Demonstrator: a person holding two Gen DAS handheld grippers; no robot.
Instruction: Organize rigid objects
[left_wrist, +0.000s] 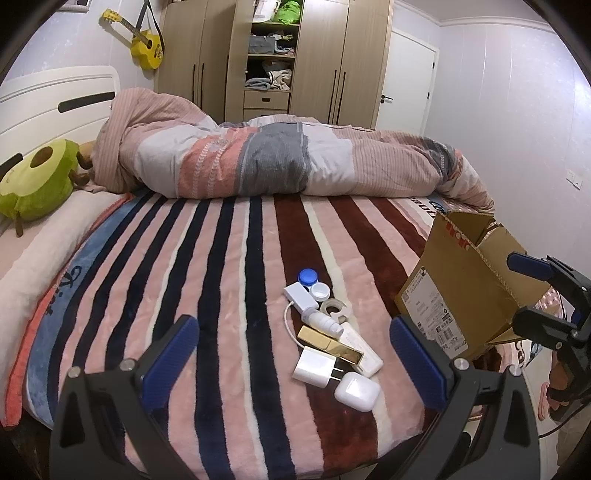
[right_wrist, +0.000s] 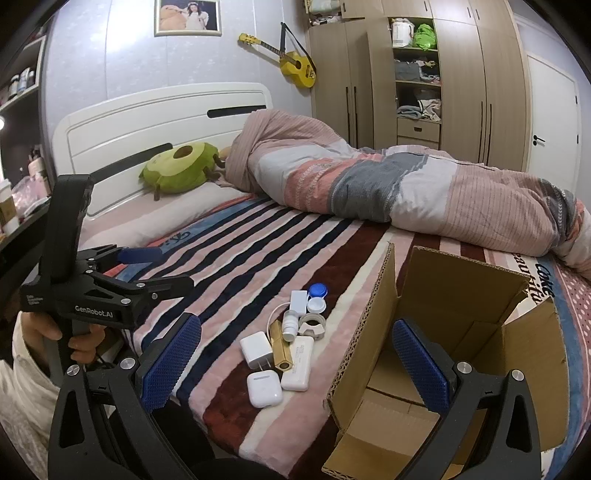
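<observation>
The left gripper (left_wrist: 295, 354) is hovering low over the near edge of the bed with its blue-padded fingers (left_wrist: 168, 363) spread wide and nothing between them, and the right gripper (right_wrist: 297, 360) is doing pretty much the same thing, jaws wide apart and empty. Straight ahead of the left gripper, lying between its two fingers in its own view, is a little pile of rigid stuff on the striped blanket (left_wrist: 229, 295): a white earbud case (left_wrist: 356, 390) closest to it, then a white charger plug (left_wrist: 313, 367) just beside that, a gold bar-shaped thing (left_wrist: 334, 346) lying across a white power bank (left_wrist: 360, 350), a small white bottle (left_wrist: 323, 322) on its side, a roll of tape (left_wrist: 335, 309), a white adapter with its cable (left_wrist: 300, 297), and farthest out a contact lens case (left_wrist: 313, 283) with one blue cap and one white. They're all bunched up touching or nearly touching. Off to the right of the left gripper sits an open cardboard box (left_wrist: 461, 288), flaps up; from the right wrist view that box (right_wrist: 480, 332) is directly in front, with the right-hand finger of the right gripper in line with its opening, and the inside looks bare as far as I can see. The pile is to the left of the right gripper's centre line. Farther off there's a rumpled duvet (left_wrist: 295, 158), a green plush (right_wrist: 179, 171) by the headboard, and a yellow guitar (right_wrist: 295, 66) on the wall.
</observation>
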